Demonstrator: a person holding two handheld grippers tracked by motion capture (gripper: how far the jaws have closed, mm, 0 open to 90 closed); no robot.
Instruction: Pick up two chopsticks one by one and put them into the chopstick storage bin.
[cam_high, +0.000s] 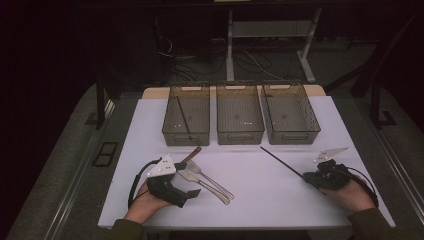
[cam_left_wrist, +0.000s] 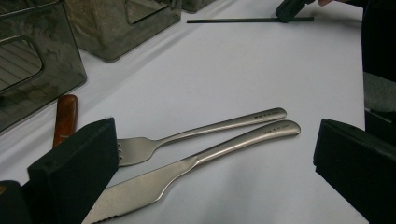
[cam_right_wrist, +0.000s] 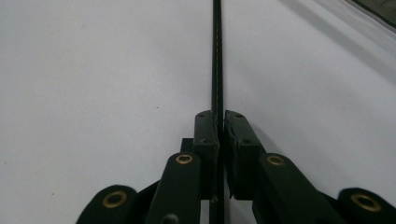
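White tabletop in a dark room, cables on the floor beyond. Right gripper at lower right has its jaws clamped on a black chopstick, long axis running toward upper left. Left gripper gapes wide over the fork and knife

Right claw clamped, left claw spread wide.

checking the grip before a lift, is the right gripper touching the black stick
Touching. In the right gripper view the right gripper has both jaws pressed against the black stick, with no gap on either side.
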